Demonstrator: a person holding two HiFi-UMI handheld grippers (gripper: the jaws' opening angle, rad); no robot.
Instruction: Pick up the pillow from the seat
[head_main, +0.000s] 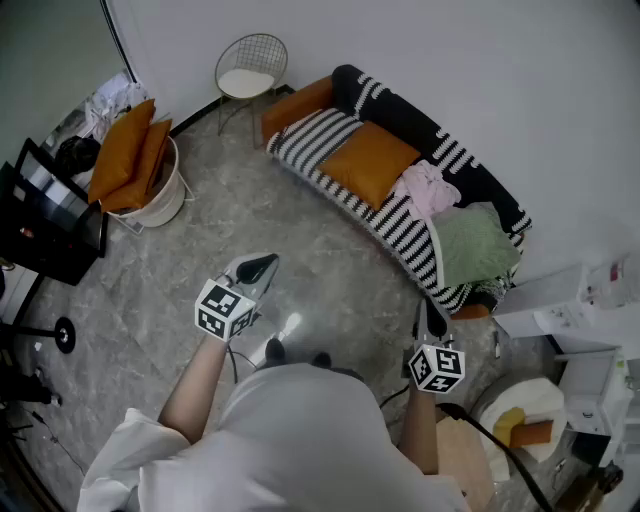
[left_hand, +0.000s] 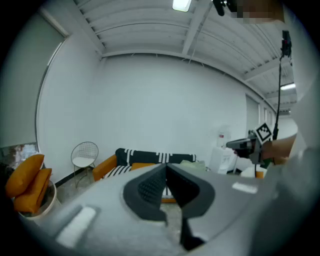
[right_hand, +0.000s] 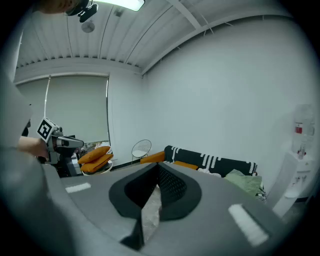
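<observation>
The orange pillow (head_main: 370, 162) sits just above the centre of the head view, lying flat and a bit skewed on the seat of the black-and-white striped sofa (head_main: 318, 135), with open seat showing along its left edge. It looks plump and soft, and I judge it light, so lifting it should take little effort. A shallow pinch on the smooth cover could slide off, though, or only pull up fabric. I reckon the best hold is a corner or the near edge, where the filling thins out, with the jaws biting deep enough to trap some stuffing. To the right of it, touching or nearly so, is a crumpled pink cloth (head_main: 428, 190), and further right a green blanket (head_main: 472, 245) is heaped at the sofa's end. I would come in from the pillow's left or near side so neither gets snagged. A wire chair (head_main: 250, 62) stands at the top of the frame, and a white basket (head_main: 165, 200) holding 2 more orange cushions (head_main: 128, 155) is at the upper left, well apart from the sofa. Those are not on the seat. My left gripper (head_main: 258, 266) is at centre left and my right gripper (head_main: 432, 320) is lower right, both over bare floor, well short of the sofa. Each gripper view shows its jaws pressed together with nothing between them, so both need to spread before any grab.
</observation>
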